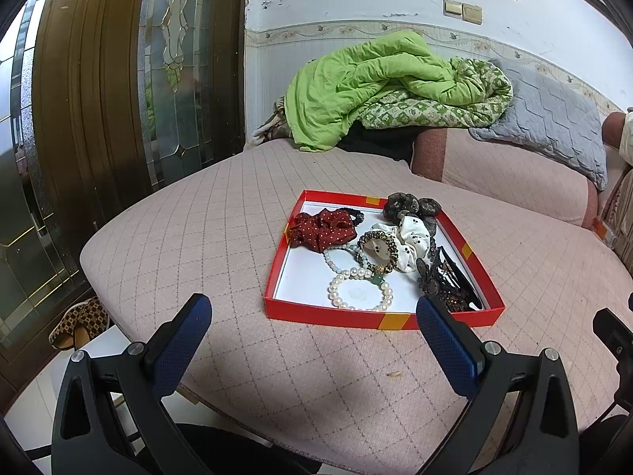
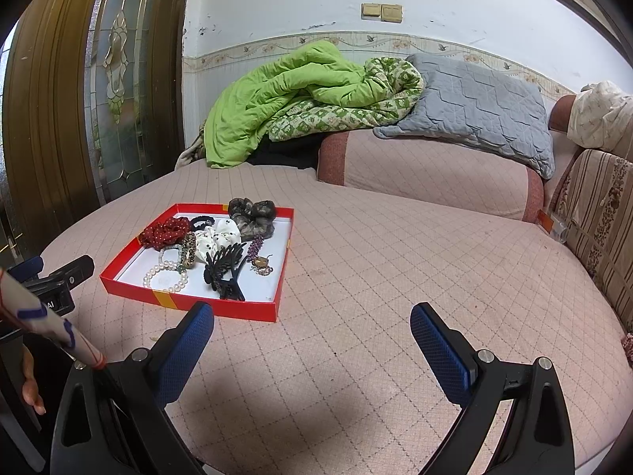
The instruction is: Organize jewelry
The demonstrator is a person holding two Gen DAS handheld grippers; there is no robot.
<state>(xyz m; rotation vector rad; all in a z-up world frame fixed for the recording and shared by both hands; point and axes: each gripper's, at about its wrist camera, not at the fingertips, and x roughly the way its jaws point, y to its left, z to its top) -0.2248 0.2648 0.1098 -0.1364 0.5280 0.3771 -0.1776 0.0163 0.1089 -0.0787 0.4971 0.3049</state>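
A shallow red tray (image 1: pixel 336 314) (image 2: pixel 186 301) with a white floor lies on the pink quilted sofa seat. In it are a pearl bracelet (image 1: pixel 361 291) (image 2: pixel 166 277), a red dotted scrunchie (image 1: pixel 322 229) (image 2: pixel 164 231), a white scrunchie (image 1: pixel 409 239) (image 2: pixel 219 237), a dark lace scrunchie (image 1: pixel 411 204) (image 2: pixel 253 211), a leopard-print hair tie (image 1: pixel 379 251), a black claw clip (image 2: pixel 223 271) and a purple bead piece (image 2: pixel 256 248). My left gripper (image 1: pixel 314 322) is open, just short of the tray's near edge. My right gripper (image 2: pixel 312 328) is open over bare seat, right of the tray.
A green quilt (image 1: pixel 379 83) (image 2: pixel 300 95) and a grey cushion (image 2: pixel 482 103) lie at the back of the sofa. A wooden glass door (image 1: pixel 118 99) stands to the left. A slipper (image 1: pixel 79 322) sits on the floor below the seat's left edge. A patterned sleeve (image 2: pixel 43 316) shows at left.
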